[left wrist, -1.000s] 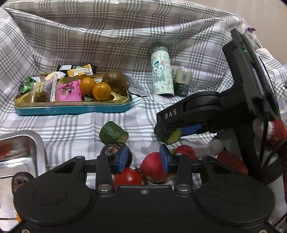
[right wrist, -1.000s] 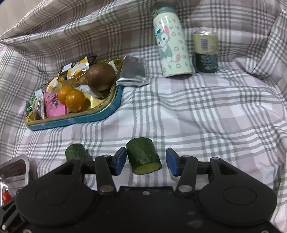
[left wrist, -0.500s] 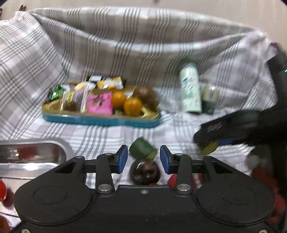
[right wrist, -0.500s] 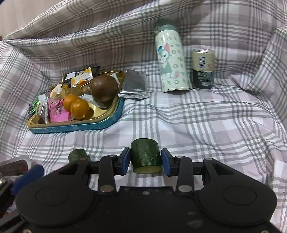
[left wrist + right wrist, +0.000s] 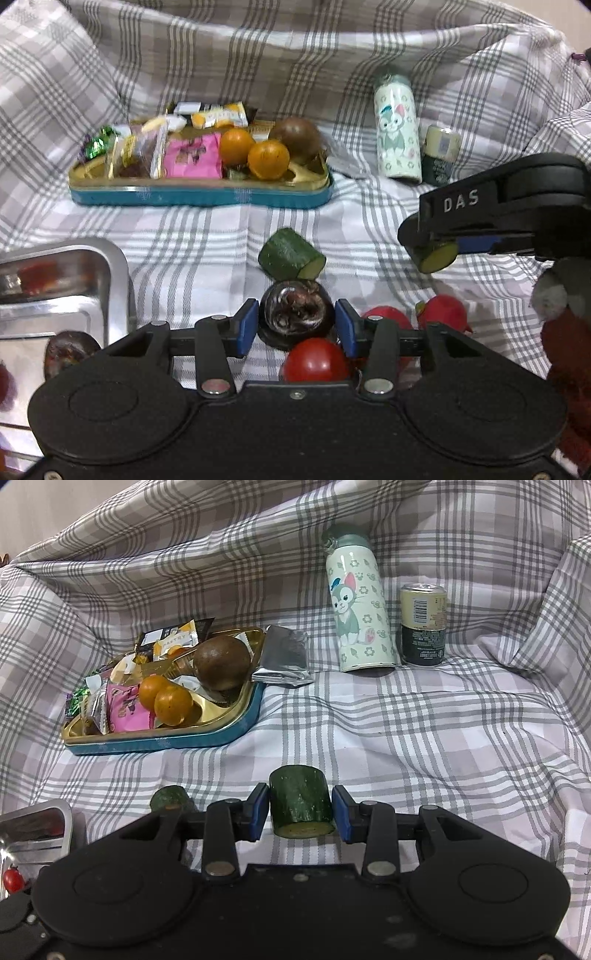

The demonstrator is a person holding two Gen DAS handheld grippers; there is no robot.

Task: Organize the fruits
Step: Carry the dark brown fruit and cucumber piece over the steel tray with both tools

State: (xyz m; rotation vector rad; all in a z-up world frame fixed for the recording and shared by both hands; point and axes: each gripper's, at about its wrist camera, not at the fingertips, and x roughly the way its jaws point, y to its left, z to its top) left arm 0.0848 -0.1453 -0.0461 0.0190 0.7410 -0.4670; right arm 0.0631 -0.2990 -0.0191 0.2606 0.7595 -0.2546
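While clamped, cucumber piece (image 5: 301,805) upright, cut face down

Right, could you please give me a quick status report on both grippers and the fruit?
Right gripper shut on cucumber piece. Left gripper opening, dark wrinkled fruit between its jaws. Red tomato crowds it; second cucumber piece just beyond.

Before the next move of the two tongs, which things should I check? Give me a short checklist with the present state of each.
1. Right tongs closed on the cucumber piece: ok.
2. Dark round fruit between the left tongs: ok.
3. Left tongs gripping it: not ok, the jaws are opening.
4. Second cucumber piece clear of both tongs: ok.
5. Free room in the metal tray: cannot tell, mostly out of view.
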